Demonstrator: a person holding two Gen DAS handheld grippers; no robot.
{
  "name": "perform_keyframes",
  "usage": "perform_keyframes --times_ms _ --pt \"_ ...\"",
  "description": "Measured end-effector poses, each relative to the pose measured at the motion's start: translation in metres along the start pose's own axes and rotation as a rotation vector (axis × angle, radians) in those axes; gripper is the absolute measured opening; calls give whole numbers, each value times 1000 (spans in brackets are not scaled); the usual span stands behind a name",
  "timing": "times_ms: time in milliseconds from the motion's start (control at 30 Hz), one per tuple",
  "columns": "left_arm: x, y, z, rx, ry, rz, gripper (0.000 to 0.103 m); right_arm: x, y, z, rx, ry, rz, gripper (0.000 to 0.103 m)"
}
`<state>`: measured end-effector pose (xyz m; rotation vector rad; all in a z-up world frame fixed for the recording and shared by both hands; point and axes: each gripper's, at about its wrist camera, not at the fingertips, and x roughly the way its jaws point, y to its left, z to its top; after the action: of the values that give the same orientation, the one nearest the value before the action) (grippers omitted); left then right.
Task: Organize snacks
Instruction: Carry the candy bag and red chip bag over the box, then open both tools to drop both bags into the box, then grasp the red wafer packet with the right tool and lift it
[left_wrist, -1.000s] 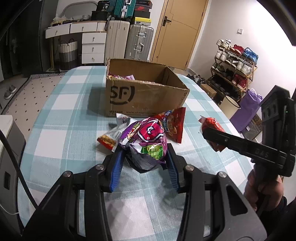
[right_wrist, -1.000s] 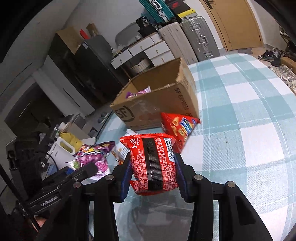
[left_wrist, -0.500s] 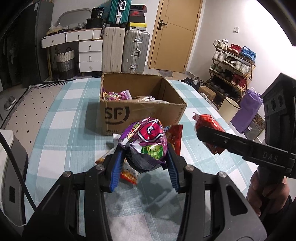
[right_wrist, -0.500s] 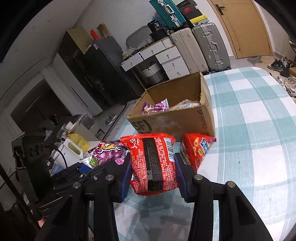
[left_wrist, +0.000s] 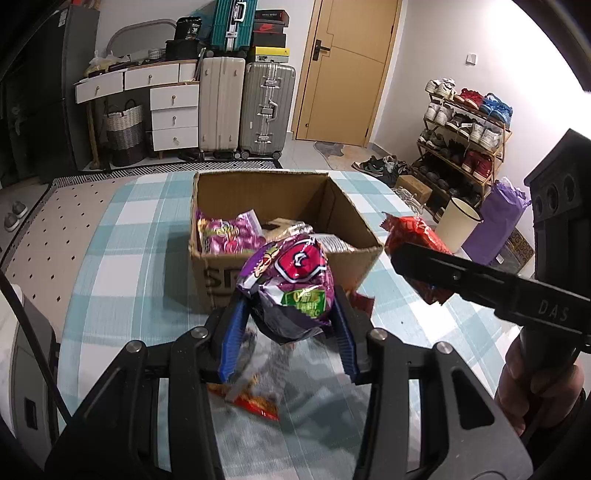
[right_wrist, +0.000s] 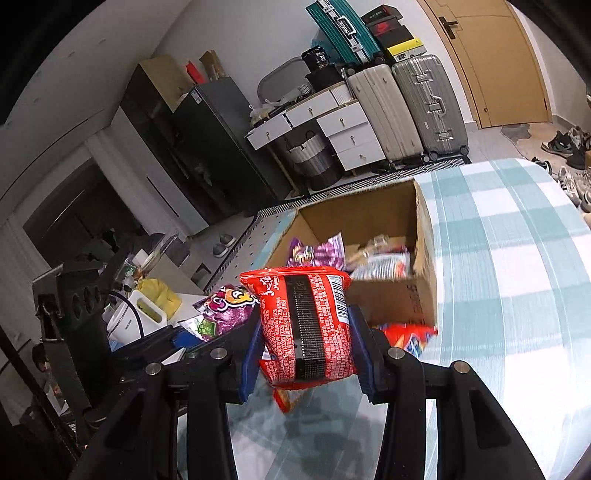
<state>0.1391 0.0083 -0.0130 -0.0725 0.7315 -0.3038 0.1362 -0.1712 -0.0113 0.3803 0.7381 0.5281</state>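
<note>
My left gripper (left_wrist: 290, 319) is shut on a purple snack bag (left_wrist: 291, 284) and holds it in the air just before the open cardboard box (left_wrist: 284, 192). My right gripper (right_wrist: 304, 334) is shut on a red snack packet (right_wrist: 304, 328), also raised, near the box (right_wrist: 424, 295). In the left wrist view that red packet (left_wrist: 413, 236) shows at the right, beside the box's near right corner. Inside the box lie a purple bag (left_wrist: 229, 232) and other packets. The left gripper's purple bag (right_wrist: 225, 306) appears at the left of the right wrist view.
Loose snack packets stay on the checked tablecloth (left_wrist: 122, 266) below the grippers: an orange-red one (left_wrist: 255, 402) and a red one (right_wrist: 410, 338) by the box front. A hand (left_wrist: 535, 384) holds the right gripper's handle. Suitcases, drawers and a shoe rack stand beyond the table.
Both grippers have risen and moved toward the box with their packets still held. The box's inside now shows, and the loose packets on the cloth have dropped below the fingers.
</note>
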Motion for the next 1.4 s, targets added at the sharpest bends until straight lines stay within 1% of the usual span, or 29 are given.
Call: perform_keyframes --times_ms 267,500,600,633,700,733,800,833,867,900,967,1000,1033,1067,1100,1133,1200,1400 --pt "20 8 34 -22 2 -26 41 18 -4 33 -16 0 -2 43" --pt "38 14 66 -21 2 -22 41 36 -8 59 -32 -1 -8 43" --pt "48 19 78 -33 12 -28 41 46 -13 69 -28 4 -4 38" --pt "51 20 81 -34 11 -25 41 50 -15 72 -26 6 -6 38" --pt "61 21 86 -25 18 -21 41 57 -18 77 -27 2 -20 38" --pt "66 23 88 -28 20 -20 41 64 -19 79 -34 14 -37 38" --pt "79 29 93 -43 41 -15 41 71 -25 82 0 16 -11 37" --pt "86 30 94 -46 66 -24 41 73 -28 84 10 15 -11 37" --pt "92 33 94 -59 71 -33 42 76 -30 84 10 16 -17 37" --pt "95 34 94 -69 68 -35 44 79 -31 84 2 16 -25 37" --pt "103 36 95 -73 93 -23 47 84 -37 84 0 22 -50 37" --pt "105 37 96 -73 97 -22 51 85 -41 83 14 23 -46 38" --pt "104 37 96 -72 94 -18 62 85 -43 83 25 22 -41 37" --pt "104 38 96 -74 85 -1 68 83 -47 82 41 16 -39 37" --pt "101 38 95 -76 69 9 77 82 -50 82 47 12 -40 38" --pt "98 38 94 -75 53 8 79 78 -52 80 50 6 -39 38" --pt "92 38 93 -66 40 15 79 69 -54 77 50 -10 -43 41" --pt "75 34 80 -50 35 30 79 32 -67 62 57 -59 -99 50"
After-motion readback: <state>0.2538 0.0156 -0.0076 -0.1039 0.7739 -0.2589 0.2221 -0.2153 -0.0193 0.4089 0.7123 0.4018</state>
